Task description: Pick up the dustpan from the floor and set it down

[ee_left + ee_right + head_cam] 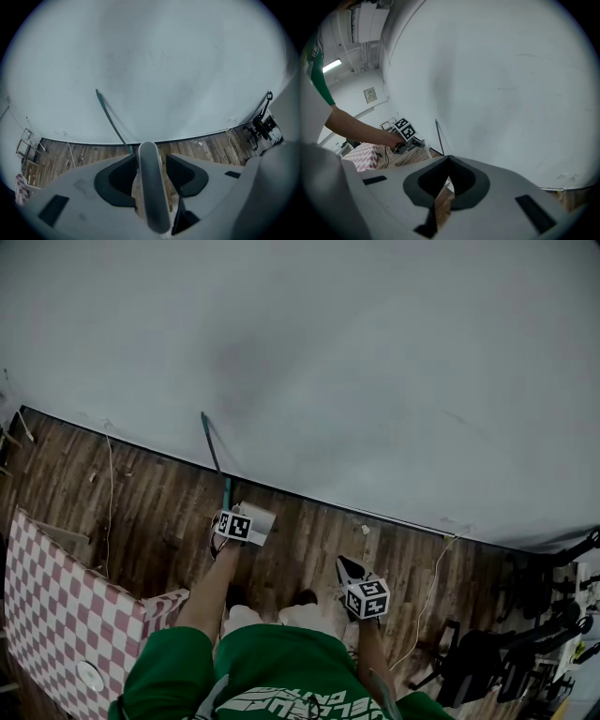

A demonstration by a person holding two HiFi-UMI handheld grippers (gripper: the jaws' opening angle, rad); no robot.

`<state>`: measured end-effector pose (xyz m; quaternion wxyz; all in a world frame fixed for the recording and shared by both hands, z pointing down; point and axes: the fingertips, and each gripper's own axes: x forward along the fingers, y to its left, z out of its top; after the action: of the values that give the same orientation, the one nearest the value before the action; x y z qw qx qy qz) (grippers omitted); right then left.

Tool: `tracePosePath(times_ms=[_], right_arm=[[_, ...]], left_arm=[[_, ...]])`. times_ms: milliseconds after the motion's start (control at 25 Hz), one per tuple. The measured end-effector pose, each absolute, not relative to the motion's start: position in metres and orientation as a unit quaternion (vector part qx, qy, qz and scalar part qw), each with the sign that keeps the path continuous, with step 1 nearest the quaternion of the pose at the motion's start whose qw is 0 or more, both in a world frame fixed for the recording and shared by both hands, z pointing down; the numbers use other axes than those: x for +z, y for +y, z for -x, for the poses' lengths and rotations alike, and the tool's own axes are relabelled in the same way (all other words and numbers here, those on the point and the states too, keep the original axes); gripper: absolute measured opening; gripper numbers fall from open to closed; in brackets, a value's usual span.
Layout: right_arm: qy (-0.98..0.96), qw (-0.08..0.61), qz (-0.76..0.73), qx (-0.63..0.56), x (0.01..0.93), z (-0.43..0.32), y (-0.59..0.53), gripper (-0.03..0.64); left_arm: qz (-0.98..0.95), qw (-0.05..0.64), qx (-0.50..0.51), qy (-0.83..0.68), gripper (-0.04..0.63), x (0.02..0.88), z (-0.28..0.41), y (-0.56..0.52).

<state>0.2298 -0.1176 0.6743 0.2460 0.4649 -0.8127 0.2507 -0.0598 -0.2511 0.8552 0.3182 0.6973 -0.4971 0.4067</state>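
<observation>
**At wall foot: left jaws loose round dustpan handle, right gripper idle**

Far left, red-and-white checkered box (66, 615) sits on brown plank floor (159, 512).

Left gripper (151, 161) points steeply down near the pale grey wall (375, 352). Its jaws are parted, with the grey rounded dustpan handle (152, 197) standing between them. Floor shows on both sides of the handle, so the pads are not pressing it: no real grip. The dustpan is right at the wall foot, just beside the base of a thin green pole (214, 451) leaning on the wall.

Right gripper (447, 159) hangs lower right, jaw tips meeting, nothing in them.

Risks, as judged:
- The handle has no clamp on it and could tip or slide along the wall if the dustpan isn't settled.
- A pad could catch the handle and drag it.
- A nudge could send the green pole down too.

Hard to tell:
- The dustpan's scoop is hidden under the gripper and marker cube in the head view, so its contact with the floor is unclear.
- The pale shape beside the cube can't be identified.
- Black gear (487, 652) at far right is cut off and dim.
</observation>
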Motion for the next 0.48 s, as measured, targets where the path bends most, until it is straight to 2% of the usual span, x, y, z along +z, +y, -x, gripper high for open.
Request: tracePosePath(times_ms=[480], right_arm=[[-0.81,0.242,-0.479,0.234,0.654,-0.214,-0.09,0.008]], left_arm=[[-0.76,0.269,0.29,-0.515,0.184,0.754,0.064,-0.232]])
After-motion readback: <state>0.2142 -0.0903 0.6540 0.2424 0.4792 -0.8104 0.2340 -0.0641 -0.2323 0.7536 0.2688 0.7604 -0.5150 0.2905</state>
